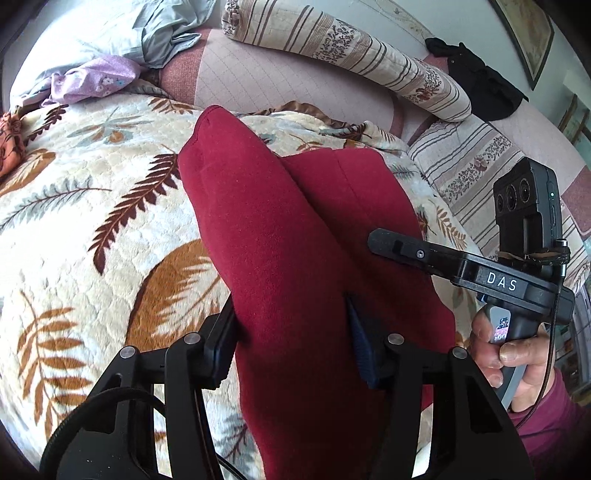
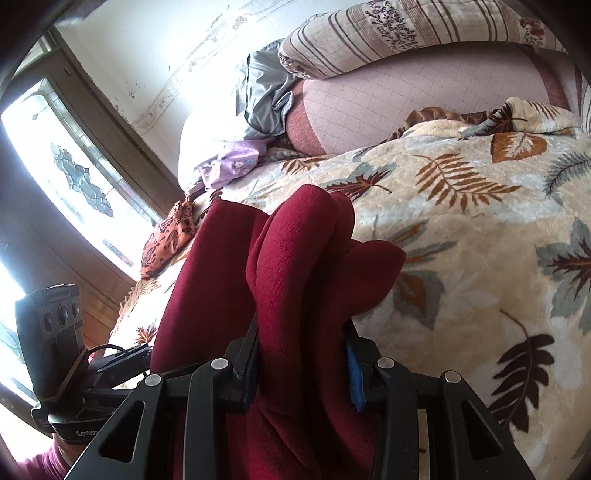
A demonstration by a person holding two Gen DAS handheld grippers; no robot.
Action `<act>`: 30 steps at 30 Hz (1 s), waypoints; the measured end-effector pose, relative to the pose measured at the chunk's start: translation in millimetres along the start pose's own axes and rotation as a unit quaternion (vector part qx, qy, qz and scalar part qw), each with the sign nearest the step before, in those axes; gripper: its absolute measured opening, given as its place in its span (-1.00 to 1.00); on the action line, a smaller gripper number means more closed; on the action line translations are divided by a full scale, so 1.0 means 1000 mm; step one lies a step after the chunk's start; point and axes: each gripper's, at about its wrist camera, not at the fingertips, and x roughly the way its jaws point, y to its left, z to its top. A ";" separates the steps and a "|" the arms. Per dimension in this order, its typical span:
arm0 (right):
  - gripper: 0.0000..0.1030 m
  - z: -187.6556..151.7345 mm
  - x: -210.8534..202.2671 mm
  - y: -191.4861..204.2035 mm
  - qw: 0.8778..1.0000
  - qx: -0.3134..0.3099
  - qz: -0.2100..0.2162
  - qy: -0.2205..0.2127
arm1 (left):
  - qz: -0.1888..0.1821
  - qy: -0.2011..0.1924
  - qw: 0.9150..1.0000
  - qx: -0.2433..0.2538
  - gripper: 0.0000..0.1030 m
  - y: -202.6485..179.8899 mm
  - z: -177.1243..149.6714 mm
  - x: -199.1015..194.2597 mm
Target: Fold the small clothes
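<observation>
A dark red fleece garment [image 1: 273, 229] lies folded in thick layers on a leaf-patterned blanket [image 1: 92, 221]. My left gripper [image 1: 291, 332] is shut on a thick fold of it, the cloth bulging forward between the fingers. In the right wrist view the same red garment [image 2: 295, 258] bunches up between the fingers of my right gripper [image 2: 301, 354], which is shut on it. The right gripper also shows in the left wrist view [image 1: 380, 240], at the garment's right side. The left gripper's body shows in the right wrist view at lower left [image 2: 118, 362].
A striped quilted bolster [image 1: 351, 51] and a pink quilted cushion [image 1: 258, 85] lie at the back. Grey cloth [image 1: 166, 33], a purple flowered cloth [image 1: 96, 79], an orange patterned cloth [image 2: 170, 232] and a black garment [image 1: 476, 81] lie around. A window [image 2: 55, 155] is at left.
</observation>
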 end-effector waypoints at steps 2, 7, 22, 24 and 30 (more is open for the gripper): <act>-0.28 -0.010 -0.001 0.005 1.000 0.004 0.006 0.007 | 0.004 0.003 1.000 -0.006 0.04 0.001 -0.010 -0.007; -0.28 -0.034 0.000 0.013 0.999 0.014 0.018 0.027 | 0.010 0.013 1.000 -0.019 0.04 0.006 -0.034 -0.016; -0.09 -0.046 -0.002 -0.006 0.997 0.036 -0.044 0.043 | 0.025 0.026 0.995 -0.096 0.28 0.042 -0.057 -0.018; -0.09 -0.038 -0.020 0.003 0.999 0.017 -0.043 0.018 | 0.044 0.011 0.994 -0.096 0.28 0.042 -0.053 -0.025; -0.12 -0.034 -0.012 0.057 0.995 -0.094 -0.023 0.026 | 0.097 -0.004 0.991 -0.094 0.28 0.042 -0.041 -0.019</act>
